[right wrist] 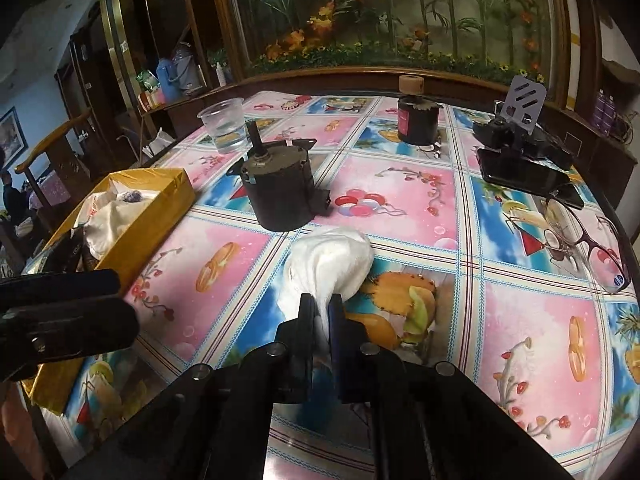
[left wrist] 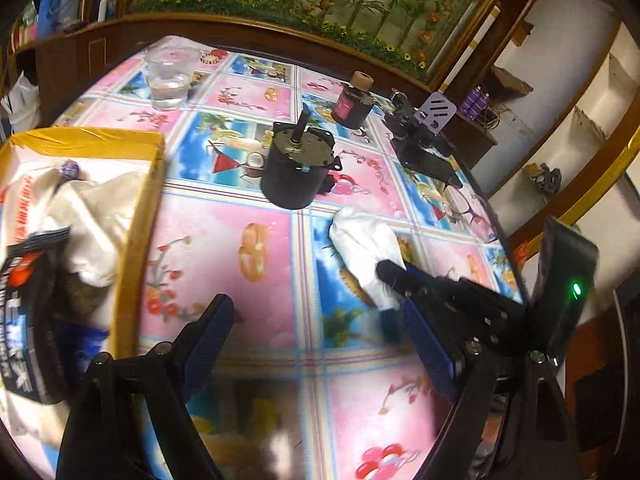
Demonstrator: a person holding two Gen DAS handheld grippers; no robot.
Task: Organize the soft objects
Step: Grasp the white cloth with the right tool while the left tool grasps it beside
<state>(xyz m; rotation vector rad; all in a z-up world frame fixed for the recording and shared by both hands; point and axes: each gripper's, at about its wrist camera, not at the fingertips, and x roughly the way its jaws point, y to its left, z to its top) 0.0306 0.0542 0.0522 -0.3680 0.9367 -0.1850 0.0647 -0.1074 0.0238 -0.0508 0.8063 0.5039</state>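
Observation:
A crumpled white cloth (right wrist: 332, 256) lies on the patterned tablecloth, in front of a black motor. My right gripper (right wrist: 322, 310) is shut on the cloth's near end, which bunches between the pads. In the left wrist view the same cloth (left wrist: 360, 240) shows with the right gripper (left wrist: 390, 276) pinching it from the right. My left gripper (left wrist: 320, 328) hangs open over bare tablecloth, nothing between its fingers, between the cloth and a yellow box (left wrist: 80, 138). The box holds a cream cloth (left wrist: 96, 216) and a black packet (left wrist: 32, 304).
A black motor (right wrist: 280, 188) stands mid-table, with a clear cup of water (right wrist: 224, 124) behind it. A dark corked bottle (right wrist: 416, 120), a phone on a stand (right wrist: 524, 160) and eyeglasses (right wrist: 584, 248) sit to the right. The round table's edge curves close on the right.

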